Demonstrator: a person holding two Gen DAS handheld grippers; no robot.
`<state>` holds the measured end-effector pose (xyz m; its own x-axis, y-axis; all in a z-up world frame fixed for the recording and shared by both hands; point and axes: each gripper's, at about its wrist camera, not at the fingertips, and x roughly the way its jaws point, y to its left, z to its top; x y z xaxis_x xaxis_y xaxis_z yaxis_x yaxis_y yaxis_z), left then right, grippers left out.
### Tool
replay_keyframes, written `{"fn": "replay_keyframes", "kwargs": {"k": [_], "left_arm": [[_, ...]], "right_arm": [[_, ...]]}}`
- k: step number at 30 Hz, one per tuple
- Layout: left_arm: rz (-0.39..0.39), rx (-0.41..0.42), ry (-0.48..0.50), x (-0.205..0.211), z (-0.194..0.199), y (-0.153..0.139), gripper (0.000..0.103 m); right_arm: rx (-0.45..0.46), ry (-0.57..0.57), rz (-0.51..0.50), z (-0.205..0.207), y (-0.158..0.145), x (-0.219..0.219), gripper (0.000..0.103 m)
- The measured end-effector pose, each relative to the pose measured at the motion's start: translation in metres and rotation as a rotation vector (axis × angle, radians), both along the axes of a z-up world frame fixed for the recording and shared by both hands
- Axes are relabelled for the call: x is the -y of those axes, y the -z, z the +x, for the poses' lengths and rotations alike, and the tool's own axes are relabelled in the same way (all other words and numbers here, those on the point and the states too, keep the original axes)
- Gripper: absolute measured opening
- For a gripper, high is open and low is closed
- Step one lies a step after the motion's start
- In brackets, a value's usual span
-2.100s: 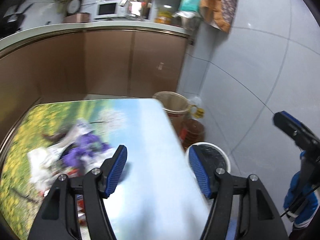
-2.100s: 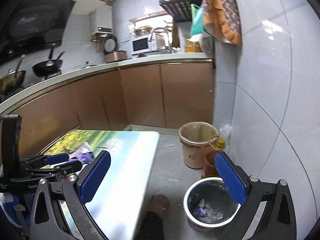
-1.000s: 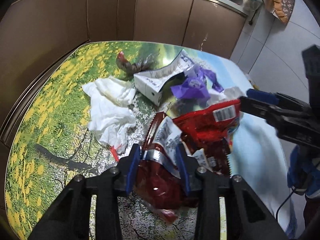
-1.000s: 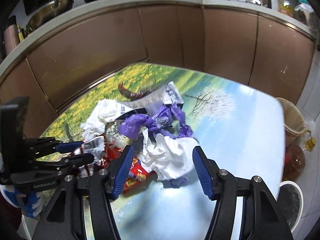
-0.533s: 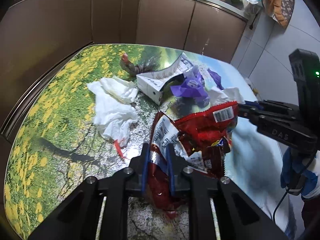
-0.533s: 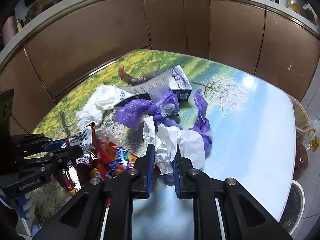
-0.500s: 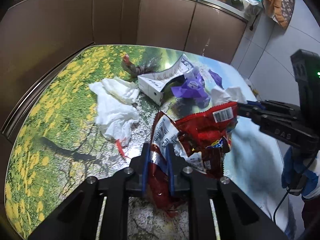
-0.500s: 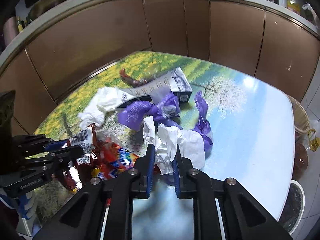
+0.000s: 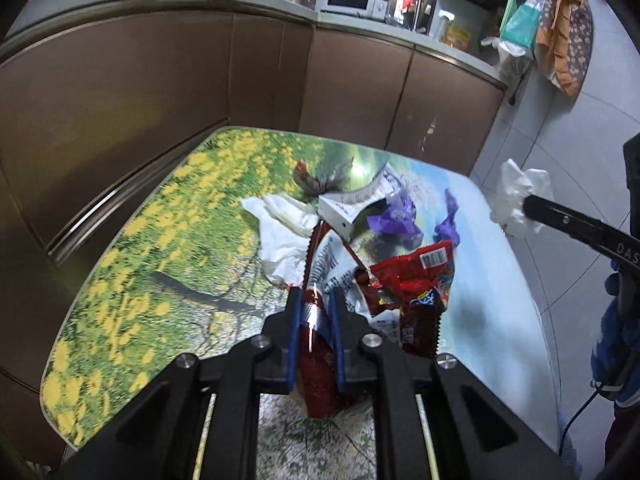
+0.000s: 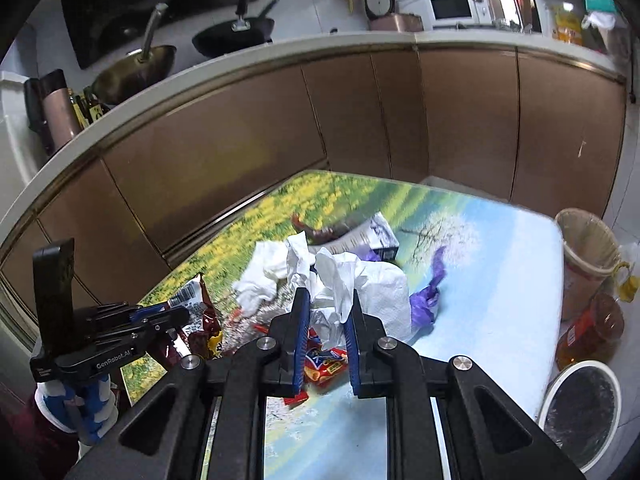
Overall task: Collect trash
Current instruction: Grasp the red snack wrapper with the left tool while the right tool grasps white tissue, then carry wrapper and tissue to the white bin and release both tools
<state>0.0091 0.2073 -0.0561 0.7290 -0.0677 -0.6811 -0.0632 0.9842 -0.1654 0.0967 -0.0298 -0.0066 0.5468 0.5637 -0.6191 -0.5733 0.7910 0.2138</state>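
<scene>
My left gripper is shut on a crumpled red snack wrapper and holds it just above the flower-print table. A second red bag hangs against the wrapper. Seen from the right wrist, my left gripper holds that wrapper at the left. My right gripper is shut on a wad of white tissue. In the left wrist view the right gripper holds this tissue up beyond the table's right edge.
On the table lie another white tissue, a white carton, purple plastic scraps and a brown wrapper. On the floor to the right stand a white bin with a black liner, a beige bin and an oil bottle. Brown cabinets stand behind the table.
Both grippers have closed, the left on the red wrapper and the right on the white tissue. Both have then risen off the table with their loads.
</scene>
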Motion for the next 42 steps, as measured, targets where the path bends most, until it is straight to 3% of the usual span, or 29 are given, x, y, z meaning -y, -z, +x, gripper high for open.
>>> {"fn": "replay_keyframes", "kwargs": {"k": [10, 19, 31, 39, 42], "left_arm": [[0.036, 0.096, 0.003, 0.013, -0.024, -0.047, 0.011], [0.066, 0.11, 0.17, 0.1, 0.007, -0.065, 0.011], [0.149, 0.038, 0.497, 0.311, 0.099, -0.045, 0.011], [0.227, -0.034, 0.602, 0.446, 0.168, 0.006, 0.011], [0.25, -0.069, 0.612, 0.476, 0.188, 0.028, 0.011]], "right_arm": [[0.104, 0.089, 0.041, -0.053, -0.038, 0.053, 0.017], [0.136, 0.331, 0.012, -0.072, -0.035, 0.156, 0.017], [0.011, 0.653, -0.021, -0.044, 0.034, 0.28, 0.017], [-0.109, 0.766, -0.03, -0.013, 0.094, 0.338, 0.02], [-0.145, 0.799, -0.028, 0.001, 0.114, 0.357, 0.022]]}}
